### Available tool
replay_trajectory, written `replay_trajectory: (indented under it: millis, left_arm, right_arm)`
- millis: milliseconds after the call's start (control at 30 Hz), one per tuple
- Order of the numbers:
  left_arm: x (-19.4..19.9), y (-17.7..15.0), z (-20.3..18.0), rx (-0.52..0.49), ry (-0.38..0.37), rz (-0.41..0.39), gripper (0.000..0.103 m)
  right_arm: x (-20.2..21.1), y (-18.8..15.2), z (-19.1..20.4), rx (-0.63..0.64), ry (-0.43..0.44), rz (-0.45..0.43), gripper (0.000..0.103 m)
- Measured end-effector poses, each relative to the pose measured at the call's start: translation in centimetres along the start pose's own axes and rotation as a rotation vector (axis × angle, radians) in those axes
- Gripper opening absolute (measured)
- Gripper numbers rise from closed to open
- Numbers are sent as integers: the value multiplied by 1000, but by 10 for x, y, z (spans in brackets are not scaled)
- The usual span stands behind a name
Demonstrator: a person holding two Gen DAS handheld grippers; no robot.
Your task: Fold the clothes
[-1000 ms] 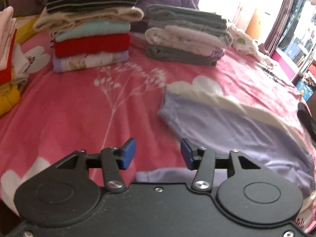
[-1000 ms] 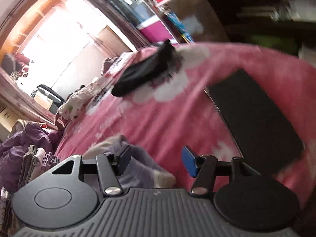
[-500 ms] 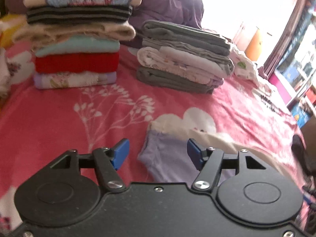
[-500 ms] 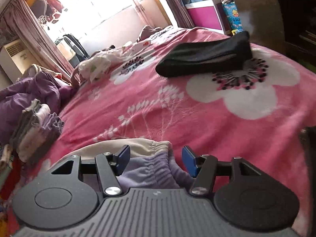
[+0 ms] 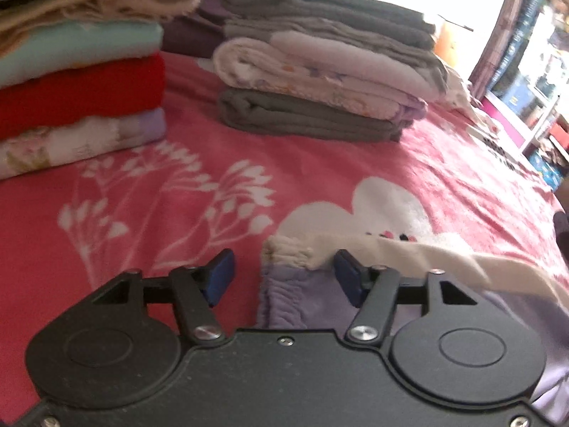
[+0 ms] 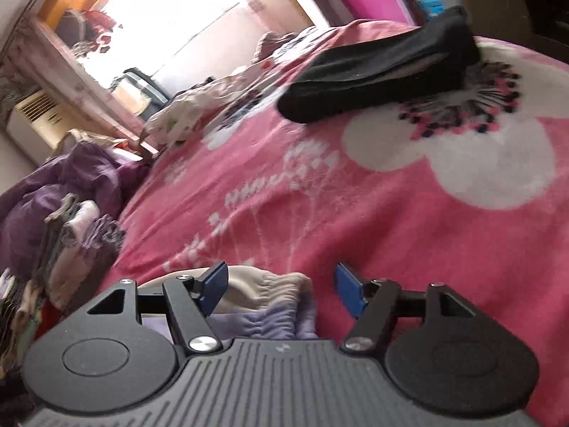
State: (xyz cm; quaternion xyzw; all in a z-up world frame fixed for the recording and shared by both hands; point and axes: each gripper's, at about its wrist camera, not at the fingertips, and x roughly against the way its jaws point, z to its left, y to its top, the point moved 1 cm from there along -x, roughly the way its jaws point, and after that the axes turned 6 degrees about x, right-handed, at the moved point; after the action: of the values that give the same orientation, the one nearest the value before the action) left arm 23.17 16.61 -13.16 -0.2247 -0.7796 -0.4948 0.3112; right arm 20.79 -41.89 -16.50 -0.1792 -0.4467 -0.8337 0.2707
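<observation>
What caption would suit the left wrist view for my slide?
Left gripper open over the cream waistband corner of lavender shorts on a pink floral blanket, folded stacks behind.

Pink white-flowered blanket (image 5: pixel 355 163), lilac garment (image 5: pixel 295 295) with cream waistband (image 5: pixel 391 249), blue-padded tongs (image 5: pixel 284 277)

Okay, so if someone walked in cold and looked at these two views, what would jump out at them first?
Probably the bright pink flowered blanket filling both views, with two stacks of folded clothes at its far side in the left wrist view. Next, the lilac garment with a cream waistband lying right at the open left gripper and the open right gripper, gripped by neither. In the right wrist view a black garment lies alone farther back.
</observation>
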Motion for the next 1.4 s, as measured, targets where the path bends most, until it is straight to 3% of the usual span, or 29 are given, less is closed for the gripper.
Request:
replay_trajectory:
  millis: [167, 233, 300, 400, 467, 600, 700, 867, 900, 933, 967, 1133, 1267, 1333, 1400]
  left_arm:
    - [-8, -4, -9, -76, -23, 3, 41]
    - [-8, -4, -13, -108, -16, -11, 25]
    - [-7, -2, -16, -128, -30, -30, 13]
    - [2, 7, -23, -151, -69, -108, 13]
    - [7, 14, -23, -121, -137, -164, 13]
    - [3, 21, -22, -82, -174, -188, 13]
    - [-8, 22, -16, -23, -192, -144, 13]
    - [-31, 11, -25, -84, -80, -84, 26]
    - [-28, 10, -25, -94, -73, -92, 36]
    - [-25, 11, -24, -97, -65, -103, 54]
    - [-22, 11, -22, -88, -68, -106, 59]
    - [-11, 13, -9, -55, -90, -101, 59]
    - [13, 21, -12, -79, -81, -254, 57]
    - [21, 19, -23, -149, -143, -272, 57]
    - [18, 9, -40, -250, -203, -240, 56]
  right_arm:
    - [3, -1, 6, 43, 40, 62, 41]
    - [8, -3, 10, 95, 42, 77, 29]
    - [14, -1, 17, 126, 47, 58, 27]
    - [29, 11, 31, 153, 45, -37, 25]
    - [39, 24, 40, 168, 34, -119, 25]
    - [46, 42, 40, 190, -6, -239, 25]
    - [33, 45, 18, 115, -32, -226, 25]
    - [0, 31, -3, 103, -119, -148, 25]
    - [-7, 28, -7, 83, -123, -128, 25]
    - [-9, 28, -8, 89, -131, -116, 26]
    - [-10, 27, -8, 96, -139, -104, 27]
    - [3, 28, -7, 89, -170, -125, 40]
    - [28, 33, 7, 167, -262, -233, 42]
    - [34, 35, 17, 211, -221, -243, 42]
    - [32, 33, 29, 253, -152, -209, 42]
